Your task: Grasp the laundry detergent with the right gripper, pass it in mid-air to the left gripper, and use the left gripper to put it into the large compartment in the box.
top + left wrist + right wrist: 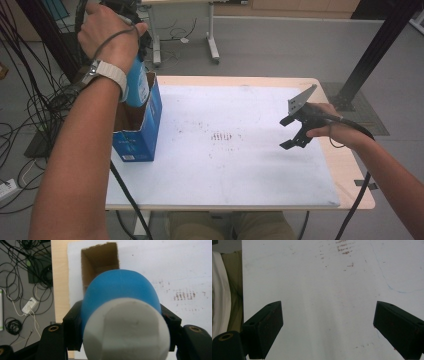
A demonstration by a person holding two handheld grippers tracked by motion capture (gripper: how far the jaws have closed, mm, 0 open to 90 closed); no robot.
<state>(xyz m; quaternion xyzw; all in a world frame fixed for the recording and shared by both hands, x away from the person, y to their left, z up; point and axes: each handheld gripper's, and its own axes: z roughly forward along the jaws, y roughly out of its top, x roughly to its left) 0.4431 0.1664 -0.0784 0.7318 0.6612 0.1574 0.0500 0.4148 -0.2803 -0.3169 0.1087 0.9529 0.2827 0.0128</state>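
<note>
A blue bottle (120, 290) with a white cap (127, 330) is clamped between the jaws of my left gripper (122, 327), pointing down. It hangs over the open top of a blue cardboard box (137, 132) at the table's left; in the high view the bottle (136, 85) sits just above the box mouth, under the hand. The box's brown inside (100, 262) looks empty. My right gripper (295, 132) hovers at the table's right, open, with nothing between its black pads (265, 327).
A white mat (225, 150) with faint brown stains covers the wooden table (350, 170). Cables (30, 100) lie on the floor to the left. A second table's legs (212, 45) stand beyond the far edge.
</note>
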